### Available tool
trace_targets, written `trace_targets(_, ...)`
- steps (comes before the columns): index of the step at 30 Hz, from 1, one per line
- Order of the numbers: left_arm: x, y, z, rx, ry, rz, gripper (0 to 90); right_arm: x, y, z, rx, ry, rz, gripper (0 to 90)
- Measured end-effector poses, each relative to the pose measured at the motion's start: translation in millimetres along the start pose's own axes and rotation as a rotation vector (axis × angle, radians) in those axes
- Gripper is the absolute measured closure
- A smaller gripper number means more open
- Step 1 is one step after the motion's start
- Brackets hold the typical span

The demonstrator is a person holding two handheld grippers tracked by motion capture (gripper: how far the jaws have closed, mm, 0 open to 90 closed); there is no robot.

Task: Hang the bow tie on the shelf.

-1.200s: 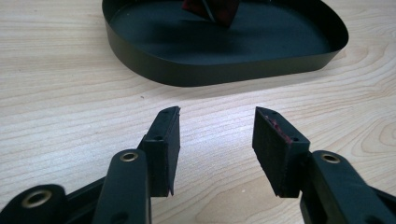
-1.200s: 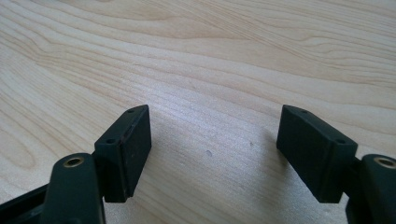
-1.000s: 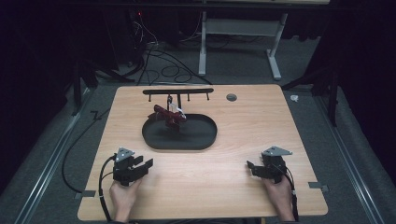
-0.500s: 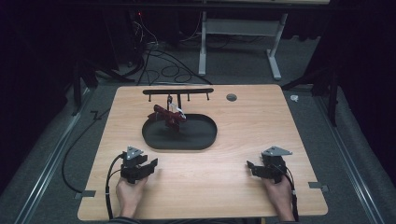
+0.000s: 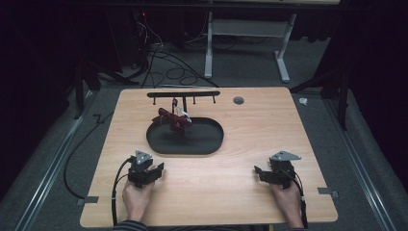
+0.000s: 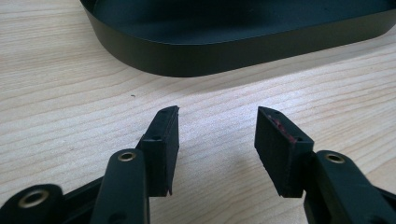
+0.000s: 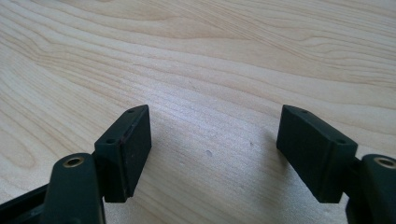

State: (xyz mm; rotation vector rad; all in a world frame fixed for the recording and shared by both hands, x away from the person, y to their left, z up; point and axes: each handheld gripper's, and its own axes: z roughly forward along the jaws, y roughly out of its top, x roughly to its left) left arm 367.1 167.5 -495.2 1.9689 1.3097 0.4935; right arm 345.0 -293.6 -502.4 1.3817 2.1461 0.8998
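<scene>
High view: a wooden table carries a black oval tray near its middle, with a dark red tool standing at the tray's far left end, beneath a black hook rail. A white tag hangs beside the red tool; whatever may be printed on it is too small to read, and no brand or other lettering can be read on the tray, the rail or the grippers. A small round grey grommet sits in the table top to the right of the rail.

The left gripper rests on the table in the person's left hand, just in front of the tray's near left rim. In the left gripper view its jaws stand well apart, with bare wood between them and the tray wall close ahead; nothing is held. Reddish marks show on the edge of one pad.

The right gripper lies near the table's right front, in the right hand, well apart from the tray. In the right gripper view its jaws are spread wide over bare wood, gripping nothing.
</scene>
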Motion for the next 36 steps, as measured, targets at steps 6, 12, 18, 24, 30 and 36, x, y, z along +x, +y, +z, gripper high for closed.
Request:
trace_targets(6,-2.0,-0.8,3.2,0.005,0.019,0.017,49.7,-0.1,0.0,0.1,-0.001,0.000,-0.002,27.8)
trace_targets(12,-4.4,-1.6,8.2,0.021,0.024,0.038,49.9,-0.1,0.0,0.0,0.000,0.000,-0.002,27.8)
trace_targets(18,-5.1,-2.4,9.9,0.006,0.030,0.049,49.0,-0.2,0.0,0.1,-0.002,0.000,-0.004,27.7)
trace_targets(24,-4.9,-6.2,11.1,-0.026,0.040,0.037,44.7,0.1,0.0,0.0,-0.001,0.000,-0.002,27.8)
trace_targets(30,-4.9,-6.3,11.1,-0.023,0.036,0.036,40.5,0.0,0.0,0.0,-0.001,0.000,-0.003,27.8)
trace_targets(36,-5.0,-6.3,11.1,-0.023,0.037,0.034,40.3,0.0,0.0,0.0,-0.001,0.000,-0.002,27.8)
